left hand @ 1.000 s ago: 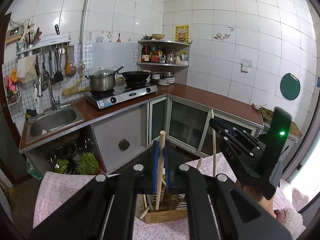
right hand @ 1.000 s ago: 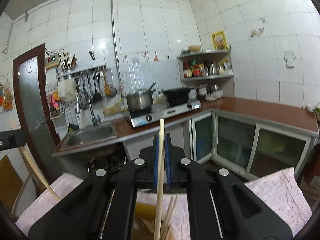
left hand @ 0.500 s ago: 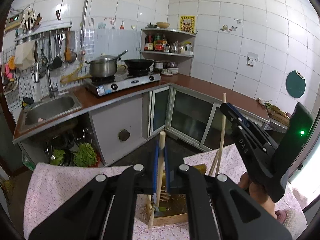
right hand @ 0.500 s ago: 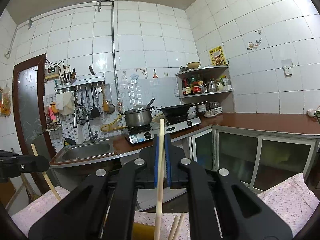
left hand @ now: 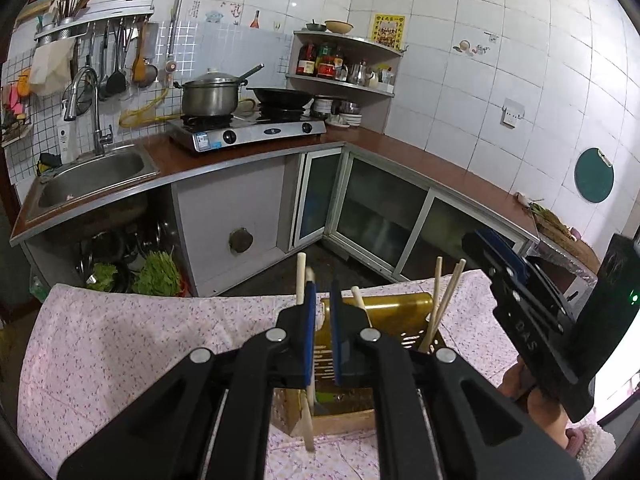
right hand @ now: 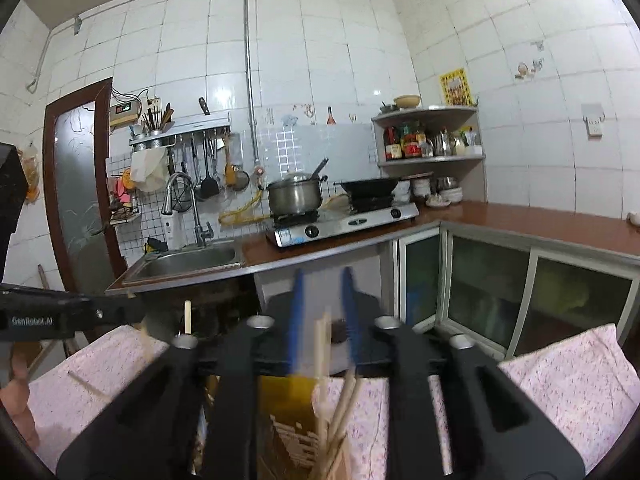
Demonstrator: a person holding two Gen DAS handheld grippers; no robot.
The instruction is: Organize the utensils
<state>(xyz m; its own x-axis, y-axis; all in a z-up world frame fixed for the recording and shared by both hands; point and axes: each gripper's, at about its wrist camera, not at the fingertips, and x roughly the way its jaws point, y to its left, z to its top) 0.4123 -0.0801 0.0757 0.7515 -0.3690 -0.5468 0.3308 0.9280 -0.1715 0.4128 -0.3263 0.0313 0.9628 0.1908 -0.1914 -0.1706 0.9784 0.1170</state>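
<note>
White-tiled kitchen walls (left hand: 460, 40), brown L-shaped counter (left hand: 420, 160), steel sink (left hand: 92, 172).

- Left gripper (left hand: 321, 334): matte black plastic arms, blue finger pads (left hand: 309, 332), round silver screws.
- Right gripper (right hand: 322, 320): same black build w/ blue pads, silver screws; white "DAS" lettering on side, green LED on black rear block.
- Bare skin of hand (left hand: 538, 404) under right gripper.

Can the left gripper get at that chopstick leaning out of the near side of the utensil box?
Probably yes. The left gripper is open, and the chopstick stands just beside its left finger, leaning out of the utensil box. Nothing sits between them, and the right gripper is off to the side.
</note>
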